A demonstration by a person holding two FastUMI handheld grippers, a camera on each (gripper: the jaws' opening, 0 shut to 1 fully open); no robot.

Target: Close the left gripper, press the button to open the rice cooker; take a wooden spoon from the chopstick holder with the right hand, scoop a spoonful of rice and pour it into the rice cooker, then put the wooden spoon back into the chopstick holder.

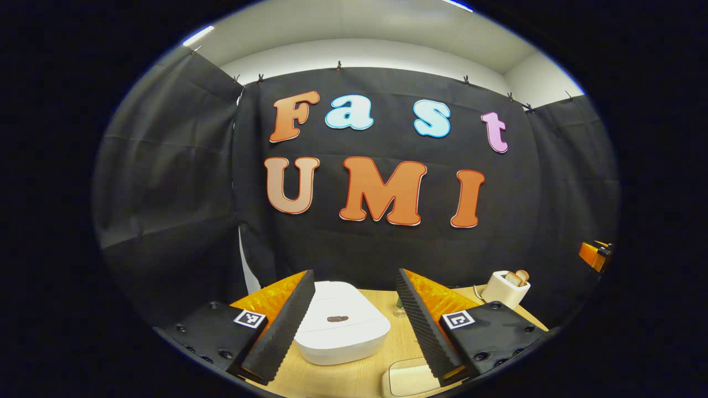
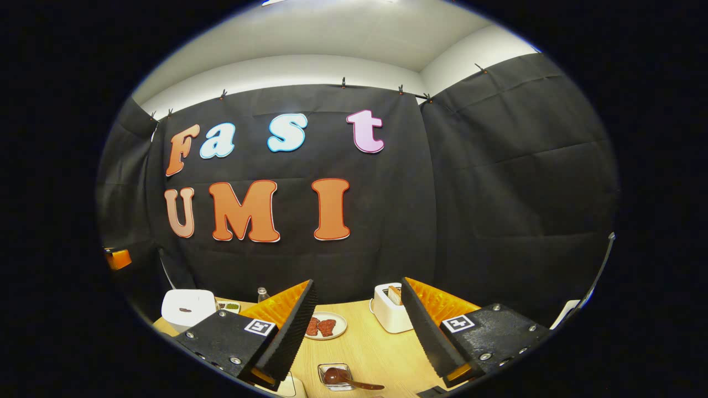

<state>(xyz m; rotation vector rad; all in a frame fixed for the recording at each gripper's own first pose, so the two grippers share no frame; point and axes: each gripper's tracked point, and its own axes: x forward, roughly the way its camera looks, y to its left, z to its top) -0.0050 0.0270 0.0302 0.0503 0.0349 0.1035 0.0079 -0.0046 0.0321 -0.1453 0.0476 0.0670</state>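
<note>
White rice cooker (image 1: 340, 323) lid down, dark button on top; left gripper (image 1: 354, 326), right gripper (image 2: 359, 331) jaws spread.

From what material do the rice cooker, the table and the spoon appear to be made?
Rice cooker: probably white plastic with a smooth, slightly glossy finish; its rounded lid shows soft light reflections.
Table: light wood or wood-look laminate; faint grain lines run along it, so I cannot tell which.
Spoon: likely dark wood; brown and matte, lying in a small clear container, probably glass or plastic.
</note>
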